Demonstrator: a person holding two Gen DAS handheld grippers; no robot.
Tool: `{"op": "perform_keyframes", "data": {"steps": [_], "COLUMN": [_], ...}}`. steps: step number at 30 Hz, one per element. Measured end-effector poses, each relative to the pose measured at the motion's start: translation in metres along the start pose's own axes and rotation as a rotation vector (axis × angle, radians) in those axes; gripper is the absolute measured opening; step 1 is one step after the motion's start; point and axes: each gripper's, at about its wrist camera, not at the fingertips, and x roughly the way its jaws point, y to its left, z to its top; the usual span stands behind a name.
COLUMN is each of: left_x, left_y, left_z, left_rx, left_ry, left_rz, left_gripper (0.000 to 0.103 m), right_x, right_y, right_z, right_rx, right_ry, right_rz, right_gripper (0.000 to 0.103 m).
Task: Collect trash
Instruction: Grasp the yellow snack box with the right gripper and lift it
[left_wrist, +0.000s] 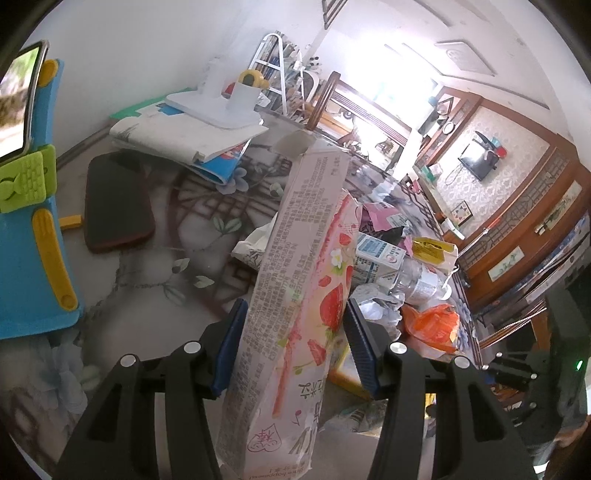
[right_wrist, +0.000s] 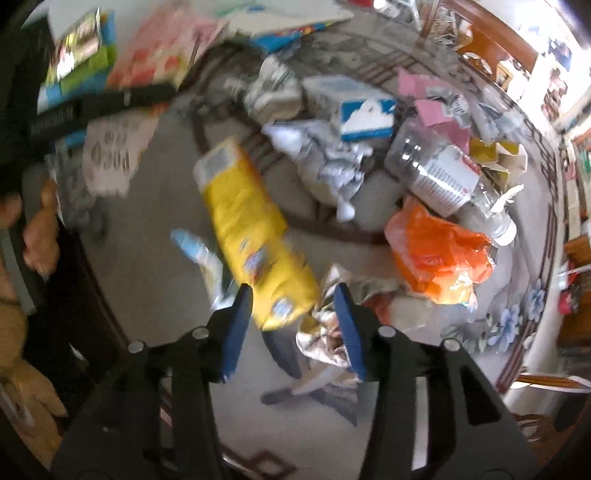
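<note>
Trash is lying heaped on the floral-patterned bench (right_wrist: 332, 236): a clear plastic bottle with a white label (right_wrist: 447, 177), a crumpled orange plastic bag (right_wrist: 439, 251), a blue-and-white carton (right_wrist: 365, 110) and crumpled white paper (right_wrist: 332, 162). The left gripper (left_wrist: 295, 343) is clamping its jaws on a tall pink strawberry-printed carton (left_wrist: 295, 280), holding it above the bench. The right gripper (right_wrist: 291, 325) is hovering with jaws apart around the near end of a yellow snack packet (right_wrist: 251, 229), beside crumpled silver foil (right_wrist: 328, 332).

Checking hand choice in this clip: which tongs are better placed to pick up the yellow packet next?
Right. The right tongs are open, empty and right at the near end of the yellow packet. The left tongs already have the pink strawberry carton between their fingers.
</note>
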Motion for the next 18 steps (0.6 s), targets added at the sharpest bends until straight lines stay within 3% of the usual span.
{"op": "perform_keyframes", "data": {"steps": [9,14,18], "left_x": [-0.002,-0.008,-0.008], "left_y": [0.001,0.002,0.001], "left_z": [0.0,0.002,0.002], "left_rx": [-0.007,-0.015,-0.006], "left_ry": [-0.014,-0.043,-0.046], "left_rz": [0.005,0.014,0.013], "left_gripper": [0.05,0.05,0.05], "right_x": [0.006,0.021,0.029], "right_y": [0.015,0.037,0.043], "right_z": [0.03,0.033,0.04], "right_rx": [0.001,-0.064,-0.085], "right_ry": [-0.067,-0.075,-0.076], "right_rz": [0.033,0.012,-0.051], "right_gripper": [0.046,0.066,0.068]}}
